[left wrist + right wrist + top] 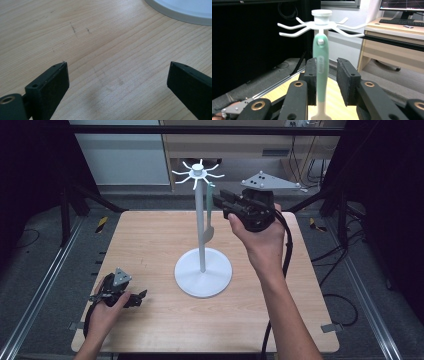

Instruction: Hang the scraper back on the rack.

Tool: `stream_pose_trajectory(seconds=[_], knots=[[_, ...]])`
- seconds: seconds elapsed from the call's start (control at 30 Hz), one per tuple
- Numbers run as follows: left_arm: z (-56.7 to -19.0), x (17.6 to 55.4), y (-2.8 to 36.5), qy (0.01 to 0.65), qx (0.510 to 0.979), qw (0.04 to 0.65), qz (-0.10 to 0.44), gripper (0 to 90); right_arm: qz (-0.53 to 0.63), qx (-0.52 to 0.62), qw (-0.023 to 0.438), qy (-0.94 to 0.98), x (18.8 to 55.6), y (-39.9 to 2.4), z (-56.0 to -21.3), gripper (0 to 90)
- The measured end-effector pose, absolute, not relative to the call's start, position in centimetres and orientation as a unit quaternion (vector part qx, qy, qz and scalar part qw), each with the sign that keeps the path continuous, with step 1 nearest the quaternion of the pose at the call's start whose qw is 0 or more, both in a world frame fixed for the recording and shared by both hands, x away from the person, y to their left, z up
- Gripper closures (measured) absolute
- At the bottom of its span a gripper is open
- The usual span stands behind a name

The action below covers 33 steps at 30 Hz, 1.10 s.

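The white utensil stand [202, 240] is placed near the centre of the bench [150, 245], a pale wood-grain laminate board with rounded corners. The stand consists of a flat circular base, a thin upright pole and a capped crown of slim curved hook arms radiating outward.

A utensil [322, 75] hangs from one hook arm by a hole in the top of its handle. The handle is smooth mint-green plastic, rounded at the top and tapering downward, with small embossed lettering that is too small to read; below it the shaft turns cream-white. In the high view the lower part [209, 232] hangs beside the pole, clear of the base. Its working end is too small to identify.

The right gripper [326, 82], held up level with the stand's crown, has its black jaws either side of the green handle. The pads are flat rectangular blocks with a rough matte texture. The jaws stand narrow but parted: the handle lies against or just beside the left-hand pad in the right gripper view, with a clear gap to the other pad. No clamping pressure is evident.

The left gripper [120, 292] rests low at the near left of the bench, well apart from the stand. In the left gripper view its jaws stand wide, with bare wood grain between them and the rim of the stand base [180, 11] at the upper right.
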<state>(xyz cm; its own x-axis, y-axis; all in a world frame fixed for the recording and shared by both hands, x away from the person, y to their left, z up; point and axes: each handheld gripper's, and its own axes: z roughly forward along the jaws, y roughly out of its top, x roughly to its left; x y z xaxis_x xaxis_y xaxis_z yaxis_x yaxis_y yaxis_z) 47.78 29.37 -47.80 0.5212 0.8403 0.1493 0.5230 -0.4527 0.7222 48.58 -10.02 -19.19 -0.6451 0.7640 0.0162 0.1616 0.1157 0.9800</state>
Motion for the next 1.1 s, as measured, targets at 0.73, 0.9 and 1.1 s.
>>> stream_pose_trajectory(seconds=[0.73, 0.9, 1.1], knots=[[-47.8, 47.8, 29.4, 0.417, 0.816, 0.310, 0.253, 3.6, 0.536, 0.368, 0.269, 0.711, 48.6, -13.0, -22.3, 66.1], [-47.8, 47.8, 29.4, 0.417, 0.817, 0.309, 0.252, 3.6, 0.525, 0.377, 0.273, 0.713, 48.7, -13.5, -23.1, 60.5], [-47.8, 47.7, 29.4, 0.417, 0.817, 0.310, 0.252, 3.5, 0.512, 0.402, 0.275, 0.707, 49.0, -14.2, -24.7, 42.5]])
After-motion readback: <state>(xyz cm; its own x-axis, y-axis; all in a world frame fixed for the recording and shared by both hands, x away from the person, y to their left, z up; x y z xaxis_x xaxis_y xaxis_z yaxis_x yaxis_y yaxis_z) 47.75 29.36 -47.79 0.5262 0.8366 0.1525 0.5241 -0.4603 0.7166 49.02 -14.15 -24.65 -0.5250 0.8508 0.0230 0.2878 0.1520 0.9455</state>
